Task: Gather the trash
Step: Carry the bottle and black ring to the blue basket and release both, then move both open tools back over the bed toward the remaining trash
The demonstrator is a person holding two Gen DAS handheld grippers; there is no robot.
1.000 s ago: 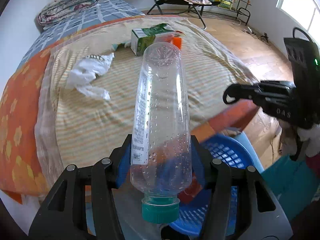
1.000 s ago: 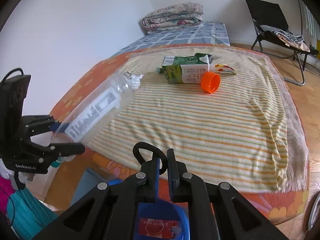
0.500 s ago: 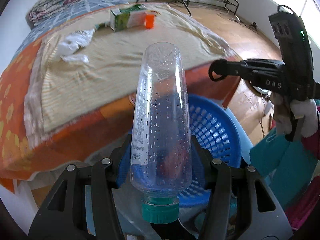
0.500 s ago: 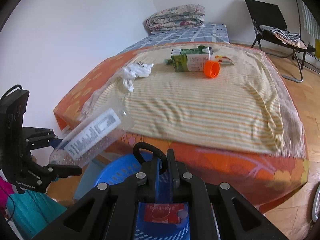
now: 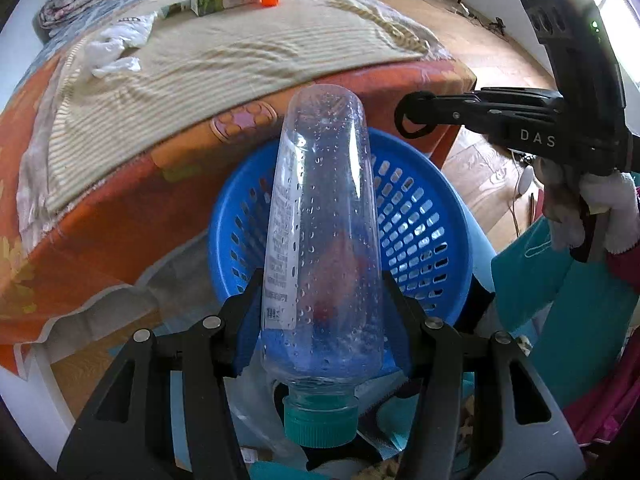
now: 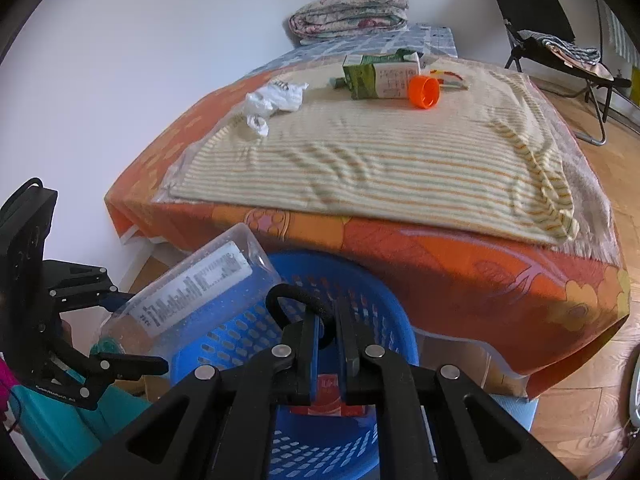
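My left gripper point(image 5: 320, 312) is shut on a clear plastic bottle point(image 5: 320, 216) with a teal cap, held over the blue perforated basket point(image 5: 432, 236); the bottle also shows in the right wrist view point(image 6: 192, 300). My right gripper point(image 6: 328, 344) is shut with a black hair band point(image 6: 296, 300) looped at its tips, above the basket point(image 6: 384, 320). A red wrapper point(image 6: 332, 396) lies inside the basket. On the bed lie a green carton point(image 6: 380, 76), an orange cap point(image 6: 424, 92) and a white crumpled bag point(image 6: 272, 104).
The bed with the striped blanket point(image 6: 380, 168) stands just behind the basket. A folded quilt point(image 6: 352, 12) lies at the far end. A black folding chair point(image 6: 552, 44) stands on the wood floor at the right. Teal cloth point(image 5: 568, 300) is near the basket.
Both grippers have drawn back from the bed and dropped lower. The bottle now hangs over the blue basket rather than over the blanket.
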